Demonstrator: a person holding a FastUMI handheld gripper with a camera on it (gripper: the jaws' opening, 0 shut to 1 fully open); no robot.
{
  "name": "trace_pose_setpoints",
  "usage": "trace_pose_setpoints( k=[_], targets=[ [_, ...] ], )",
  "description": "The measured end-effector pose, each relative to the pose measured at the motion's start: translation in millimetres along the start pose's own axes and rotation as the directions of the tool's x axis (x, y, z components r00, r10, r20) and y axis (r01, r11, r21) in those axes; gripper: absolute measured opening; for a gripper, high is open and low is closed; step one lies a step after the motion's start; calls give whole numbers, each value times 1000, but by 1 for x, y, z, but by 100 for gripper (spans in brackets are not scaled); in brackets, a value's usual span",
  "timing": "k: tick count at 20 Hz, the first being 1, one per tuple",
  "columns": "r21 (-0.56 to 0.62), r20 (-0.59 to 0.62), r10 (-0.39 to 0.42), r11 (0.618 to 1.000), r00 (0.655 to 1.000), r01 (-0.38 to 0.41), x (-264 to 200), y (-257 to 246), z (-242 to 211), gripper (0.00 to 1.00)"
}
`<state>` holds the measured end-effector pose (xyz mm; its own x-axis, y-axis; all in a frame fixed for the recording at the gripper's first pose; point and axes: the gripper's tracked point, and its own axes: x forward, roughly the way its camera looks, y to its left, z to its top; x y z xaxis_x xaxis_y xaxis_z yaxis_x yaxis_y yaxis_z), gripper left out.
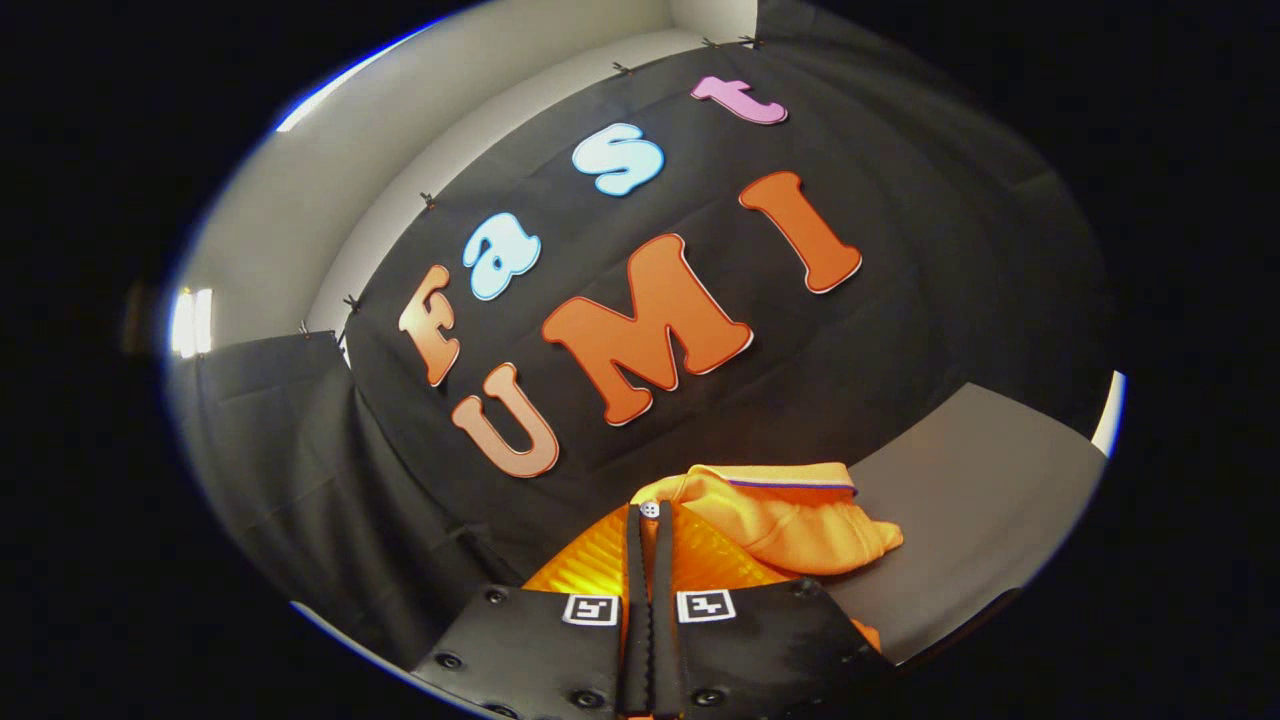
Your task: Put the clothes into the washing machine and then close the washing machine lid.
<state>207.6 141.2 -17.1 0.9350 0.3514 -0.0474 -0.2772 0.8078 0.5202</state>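
Observation:
An orange garment [790, 520] with a striped collar and a white button hangs from my gripper [649, 522], lifted above the grey table [970, 500]. Both fingers are pressed together with a fold of the orange cloth pinched between them, and the button sits right at their tips. The rest of the fabric drapes off to the right of the fingers and under the gripper body. The view is tilted, so the table slopes up to the right.
The black cloth wall [900, 330] stands just beyond the garment, with a side cloth panel [290, 450] to the left. Pale booth walls [330, 180] rise above the cloth, with a bright light [190, 322] at the far left.

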Motion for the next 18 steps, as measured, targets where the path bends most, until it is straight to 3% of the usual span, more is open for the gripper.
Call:
trace_pose_setpoints(
  k=[4,9,14,18],
  targets=[
    [-17,36,-13,1000,999,13,11,52,-5,8],
    [-31,-31,23,999,999,-24,35,116,-45,8],
    [-35,-172,56,997,984,-63,63,153,-122,8],
    [0,-307,55,998,950,-58,88,158,-206,8]
  ],
)
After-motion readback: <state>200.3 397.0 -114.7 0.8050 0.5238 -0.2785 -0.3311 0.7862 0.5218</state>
